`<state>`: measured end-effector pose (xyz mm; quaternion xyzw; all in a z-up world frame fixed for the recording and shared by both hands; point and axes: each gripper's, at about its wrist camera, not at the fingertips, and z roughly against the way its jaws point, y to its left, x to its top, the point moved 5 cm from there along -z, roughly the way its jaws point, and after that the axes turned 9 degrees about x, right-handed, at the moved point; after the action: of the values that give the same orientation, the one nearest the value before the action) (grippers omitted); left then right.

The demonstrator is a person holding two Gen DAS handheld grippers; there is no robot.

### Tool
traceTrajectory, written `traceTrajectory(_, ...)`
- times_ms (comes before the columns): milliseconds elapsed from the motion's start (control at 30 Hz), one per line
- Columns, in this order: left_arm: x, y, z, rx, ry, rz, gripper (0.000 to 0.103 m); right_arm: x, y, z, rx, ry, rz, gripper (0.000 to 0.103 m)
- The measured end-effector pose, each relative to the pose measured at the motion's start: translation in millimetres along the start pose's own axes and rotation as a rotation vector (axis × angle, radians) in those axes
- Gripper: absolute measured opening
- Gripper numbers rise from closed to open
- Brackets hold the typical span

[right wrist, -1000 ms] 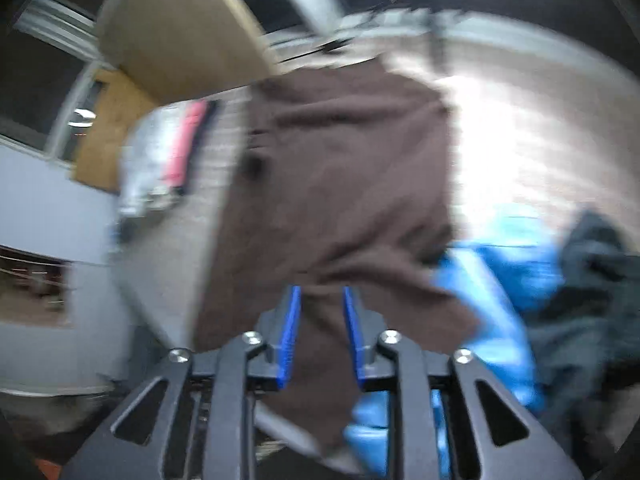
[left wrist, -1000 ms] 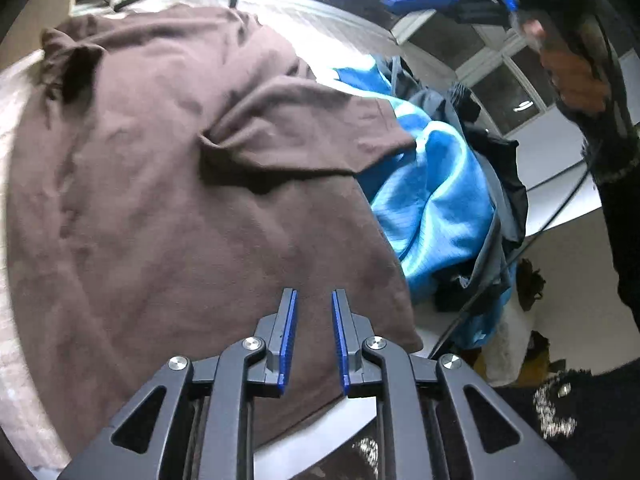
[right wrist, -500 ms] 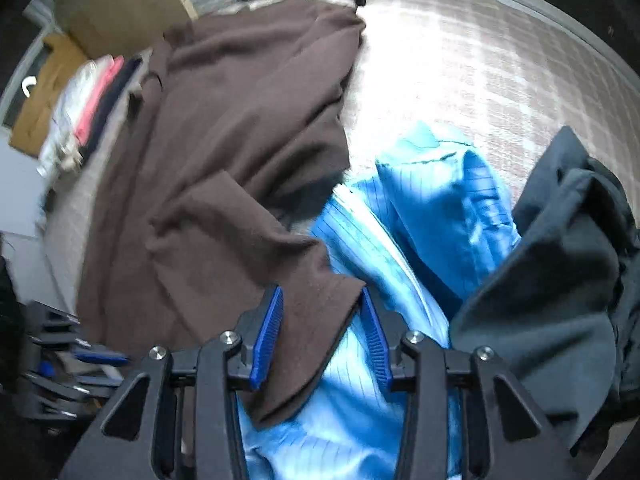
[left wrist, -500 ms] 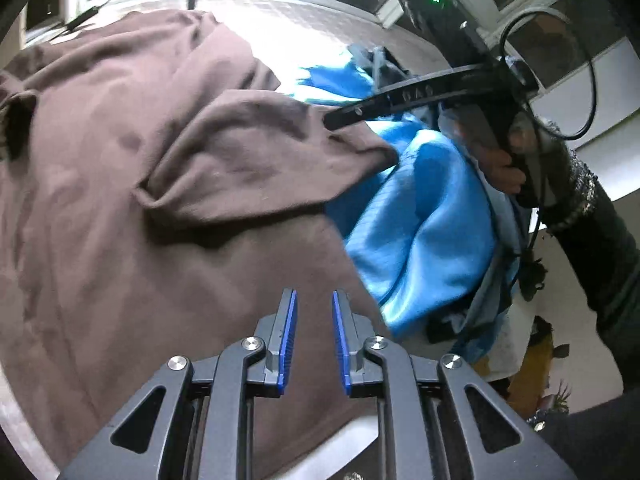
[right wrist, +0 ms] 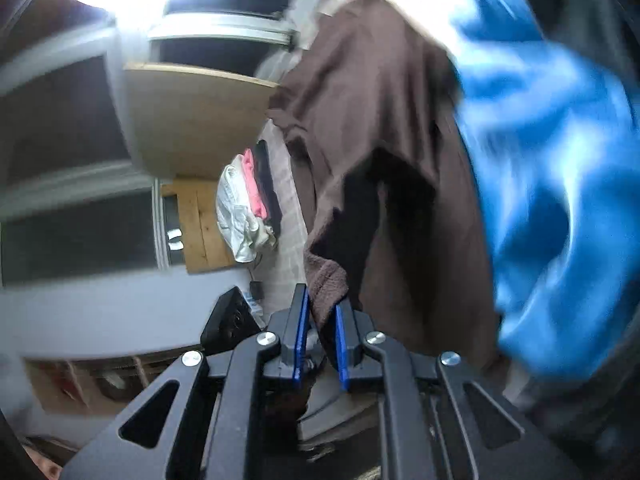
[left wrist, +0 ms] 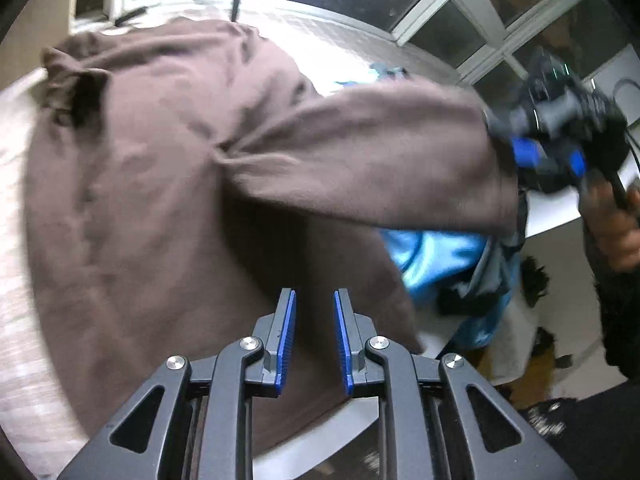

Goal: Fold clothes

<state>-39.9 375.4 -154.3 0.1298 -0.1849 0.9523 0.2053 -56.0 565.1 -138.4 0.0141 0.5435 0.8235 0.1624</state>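
Note:
A brown shirt (left wrist: 152,184) lies spread over the pale checked table (left wrist: 16,288). Its sleeve (left wrist: 360,160) is stretched out to the right and lifted off the table. My right gripper (right wrist: 320,304) is shut on the cuff of that brown sleeve (right wrist: 326,280); it also shows in the left wrist view, right gripper (left wrist: 540,148), at the sleeve's end. My left gripper (left wrist: 314,300) hovers open over the shirt's lower hem with nothing between its fingers. The right wrist view is blurred.
A bright blue garment (left wrist: 436,252) and dark grey clothes (left wrist: 492,272) are heaped at the table's right side. A stack of folded clothes (right wrist: 248,204) sits at the far end. A person's hand (left wrist: 612,224) holds the right gripper. Windows (left wrist: 452,28) are behind.
My right gripper closed on the brown sleeve's cuff and pulled it up and out to the right, off the blue garment. The left gripper stayed open over the hem.

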Motion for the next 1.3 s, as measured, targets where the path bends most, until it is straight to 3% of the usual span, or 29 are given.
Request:
traceTrajectory(33,-2.7,5.0,3.9,0.014,0.001,-0.003,0.025,-15.3,-12.0,-5.6,-0.096,0.027,0.017,0.023)
traceTrajectory(100,-8.6,8.7,1.3,0.016,0.015,0.001,0.026,-43.9,-41.8,-21.0,-0.344,0.137,0.083,0.031)
traceTrajectory(200,-20.3,-0.3,-21.8,0.007,0.057,0.012,0.026,-44.9,-52.9,-20.9,-0.42,0.183,0.11,0.031)
traceTrajectory(333,-35.2,-20.0,-50.2,-0.026,0.096,0.047,0.026,24.0,-13.7,-7.5,-0.545,0.057,0.393,0.033)
traceTrajectory(467,-34.3,-50.3,-57.2,-0.003,0.06,0.052,0.027,90.5,-20.9,-33.0,-0.604,0.036,0.377,0.035)
traceTrajectory(667,-9.4,-73.3,-69.0,-0.035,0.039,0.137,0.036,186.1,-31.2,-70.3,-0.687,0.007,0.352,0.035)
traceTrajectory(800,0.2,-64.5,-77.8,0.035,0.01,0.156,0.029,193.2,-32.4,-88.1,-0.69,0.026,0.357,0.035)
traceTrajectory(833,1.1,-59.2,-79.8,0.044,0.015,0.161,0.009,192.8,-29.6,-91.8,-0.699,0.035,0.38,0.031)
traceTrajectory(867,1.8,-53.8,-80.7,0.052,0.019,0.165,0.005,193.0,-24.7,-93.6,-0.688,0.038,0.402,0.026)
traceTrajectory(900,1.6,-48.0,-76.7,0.049,0.014,0.161,0.005,193.0,-20.0,-94.7,-0.678,0.039,0.422,0.007)
traceTrajectory(933,1.7,-42.6,-71.7,0.051,0.007,0.153,0.005,192.8,-15.4,-94.0,-0.674,0.039,0.442,0.005)
traceTrajectory(1033,5.2,-34.8,-41.5,0.114,-0.029,0.078,0.005,192.6,0.1,-87.7,-0.686,0.032,0.512,0.004)
traceTrajectory(1167,11.2,-46.6,9.4,0.149,-0.082,-0.057,0.006,198.9,2.3,-67.6,-0.776,0.013,0.582,0.003)
traceTrajectory(1300,-9.0,-76.4,-14.5,0.117,0.057,-0.202,0.011,205.2,5.1,-47.3,-0.867,-0.006,0.651,0.003)
